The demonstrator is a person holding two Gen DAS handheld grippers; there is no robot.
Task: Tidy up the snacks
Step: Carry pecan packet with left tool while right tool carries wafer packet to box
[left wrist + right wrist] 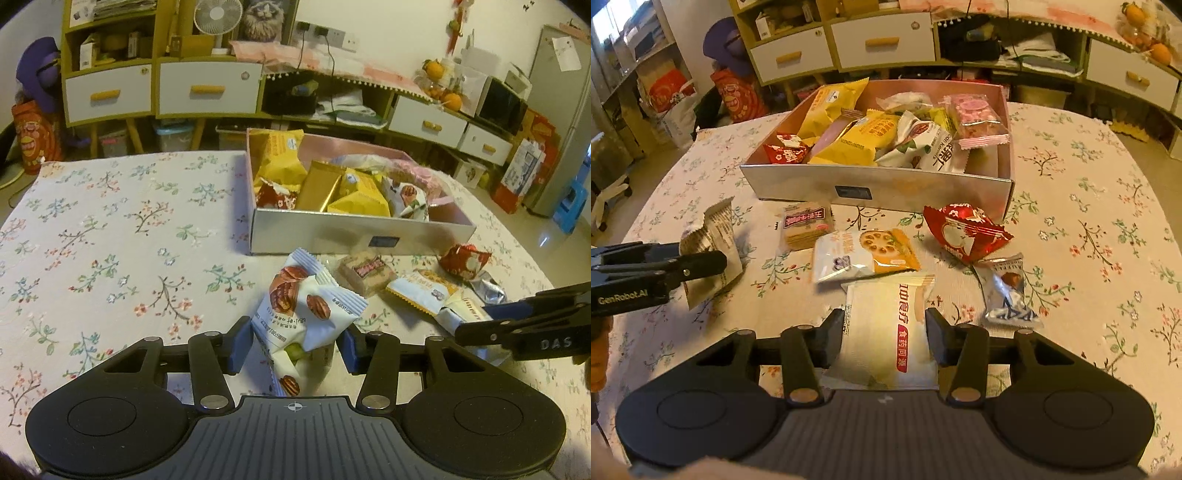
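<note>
Blue-padded jaws of the left gripper (295,345) clamp a crinkly white pecan packet (303,310), serrated at its ends. Beside it, the right gripper (884,332) pinches a smooth cream packet (886,332) with red Chinese lettering. Both hang above the floral tablecloth (110,229), near loose wrapped snacks (868,254) before the silver cardboard box (879,184). "GenRobot.AI" marks the left gripper's side.
</note>
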